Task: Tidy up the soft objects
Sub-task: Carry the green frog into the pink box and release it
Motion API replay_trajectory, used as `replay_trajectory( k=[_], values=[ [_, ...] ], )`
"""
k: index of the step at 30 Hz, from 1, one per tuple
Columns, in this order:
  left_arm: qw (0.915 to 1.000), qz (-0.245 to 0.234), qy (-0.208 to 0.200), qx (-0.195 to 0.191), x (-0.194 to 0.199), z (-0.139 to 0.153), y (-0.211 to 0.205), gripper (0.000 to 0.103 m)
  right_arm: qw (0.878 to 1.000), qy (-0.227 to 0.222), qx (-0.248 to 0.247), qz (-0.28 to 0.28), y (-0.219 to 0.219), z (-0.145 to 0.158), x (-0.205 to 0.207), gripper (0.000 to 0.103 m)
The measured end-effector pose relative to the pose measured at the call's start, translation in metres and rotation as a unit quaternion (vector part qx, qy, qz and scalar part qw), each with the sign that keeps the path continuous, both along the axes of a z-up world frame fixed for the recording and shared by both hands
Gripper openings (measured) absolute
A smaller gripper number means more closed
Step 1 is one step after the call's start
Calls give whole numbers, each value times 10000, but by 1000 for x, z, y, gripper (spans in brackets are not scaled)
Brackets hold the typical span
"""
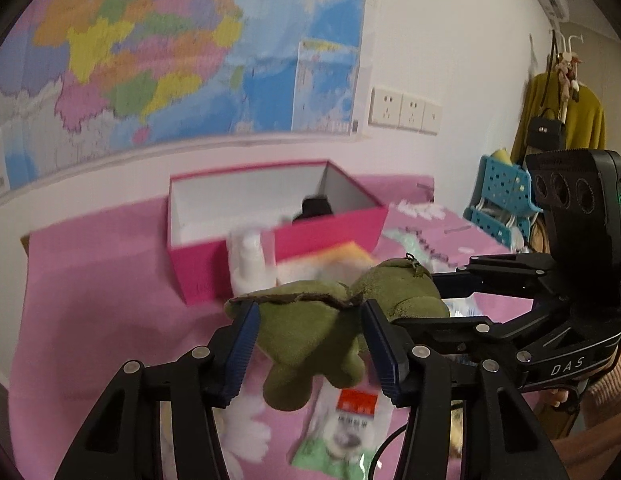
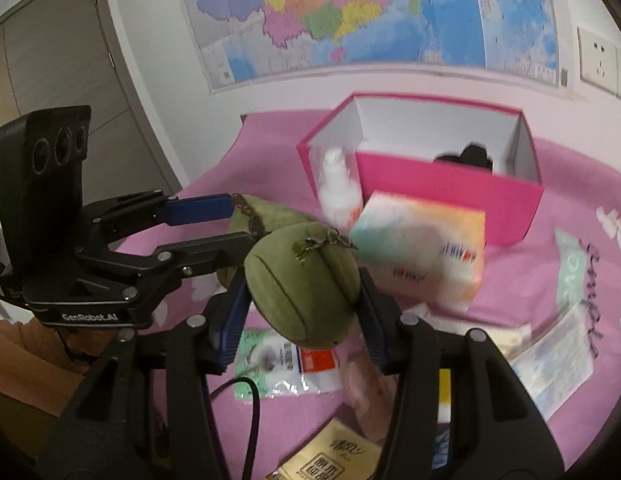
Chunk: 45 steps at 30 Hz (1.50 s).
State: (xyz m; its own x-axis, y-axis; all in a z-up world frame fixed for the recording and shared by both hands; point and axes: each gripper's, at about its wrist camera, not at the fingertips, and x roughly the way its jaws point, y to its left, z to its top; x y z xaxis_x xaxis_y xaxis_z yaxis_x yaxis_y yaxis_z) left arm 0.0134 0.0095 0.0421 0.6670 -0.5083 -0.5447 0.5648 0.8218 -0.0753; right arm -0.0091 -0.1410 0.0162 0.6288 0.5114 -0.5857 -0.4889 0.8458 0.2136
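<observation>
sitting open on the pink bed (image 1: 90, 300), the pink box (image 1: 322, 236) holds a dark thing (image 1: 316, 206). both the left gripper (image 1: 310, 344) and right gripper (image 2: 302, 300) clamp the green plush toy (image 2: 300, 288), held above the bed before the box.

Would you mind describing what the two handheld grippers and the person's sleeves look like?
Both grippers are black linkage frames with silver rivets and ribbed blue finger pads. The right gripper carries a black module with three round lenses, a green light and "DAS" lettering. The left gripper has the same module and reads "GenRobot.AI". A black cable trails below the right one. The sleeves look pinkish-orange.
</observation>
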Motion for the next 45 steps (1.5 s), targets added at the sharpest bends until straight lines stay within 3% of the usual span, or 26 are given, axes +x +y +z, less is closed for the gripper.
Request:
replay_trajectory(
  k=[7, 15, 20, 30, 33, 38, 41, 45],
  values=[
    [9977, 16, -675, -87, 23, 53, -13, 53, 9981, -611, 79, -46, -14, 50, 16, 53],
    [9970, 166, -746, -125, 88, 80, -24, 53, 9960, -850, 285, -42, -27, 81, 78, 53],
    [9979, 337, -546, 33, 127, 70, -31, 53, 9970, -625, 460, -46, -30, 71, 125, 53],
    [9960, 764, 194, 429, 197, 19, -34, 53, 9983, 83, 561, -130, -30, 28, 197, 53],
    [9934, 1000, 267, 494, 203, 12, -30, 55, 9980, 177, 534, -275, -30, 19, 207, 54],
    [9922, 1211, 157, 258, 187, 17, -7, 58, 9964, 223, 383, -729, -44, 16, 203, 54],
    [9932, 1158, -113, 65, 159, 27, 8, 67, 9955, 171, 448, -817, -60, 23, 186, 55],
    [9949, 921, -388, -165, 114, 38, 23, 69, 9956, 61, 543, -762, -79, 33, 146, 65]
  ],
)
